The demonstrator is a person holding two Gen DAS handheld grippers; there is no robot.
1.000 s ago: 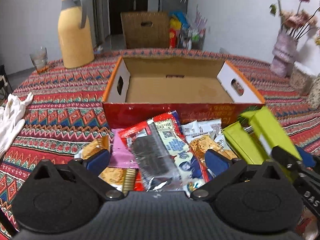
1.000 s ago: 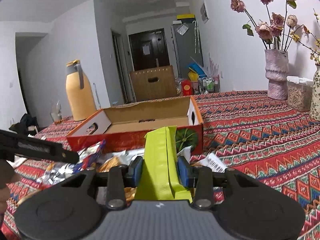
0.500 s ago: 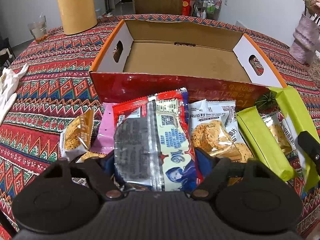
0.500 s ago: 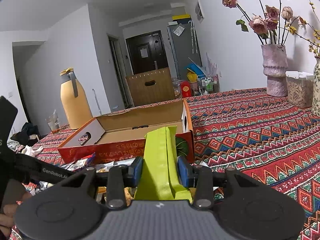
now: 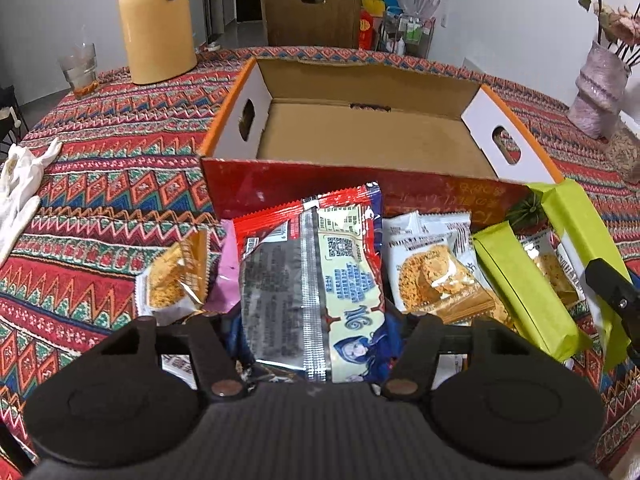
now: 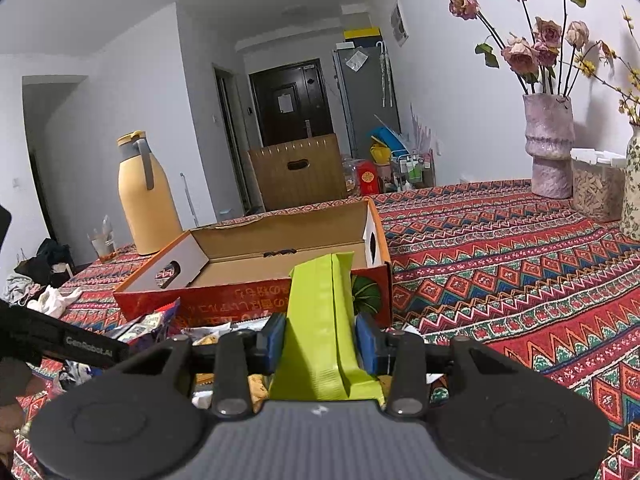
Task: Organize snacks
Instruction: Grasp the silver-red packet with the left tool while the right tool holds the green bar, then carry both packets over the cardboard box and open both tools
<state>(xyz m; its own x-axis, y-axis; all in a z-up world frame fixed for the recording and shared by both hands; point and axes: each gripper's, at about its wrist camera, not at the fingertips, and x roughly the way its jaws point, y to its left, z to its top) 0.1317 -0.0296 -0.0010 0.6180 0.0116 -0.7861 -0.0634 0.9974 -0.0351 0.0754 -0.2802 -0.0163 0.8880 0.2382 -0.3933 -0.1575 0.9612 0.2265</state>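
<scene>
An open red cardboard box (image 5: 304, 184), empty inside, stands on the patterned tablecloth; it also shows in the right wrist view (image 6: 256, 292). My left gripper (image 5: 314, 320) is shut on a red and silver snack packet (image 5: 312, 272), held above the snack pile just before the box's front wall. My right gripper (image 6: 322, 340) is shut on a lime green packet (image 6: 320, 320), held up near the box's right front corner; that packet also shows in the left wrist view (image 5: 576, 228). A second green packet (image 5: 520, 288) and several biscuit packs (image 5: 432, 272) lie in the pile.
A yellow thermos jug (image 5: 158, 24) and a glass (image 5: 79, 68) stand at the far left. A white glove (image 5: 20, 184) lies at the left edge. A pink vase with flowers (image 6: 550, 144) and a jar (image 6: 596, 188) stand at the far right.
My left gripper has closed on the red and silver packet and lifted it off the pile. My right gripper has risen slightly with the green packet.
</scene>
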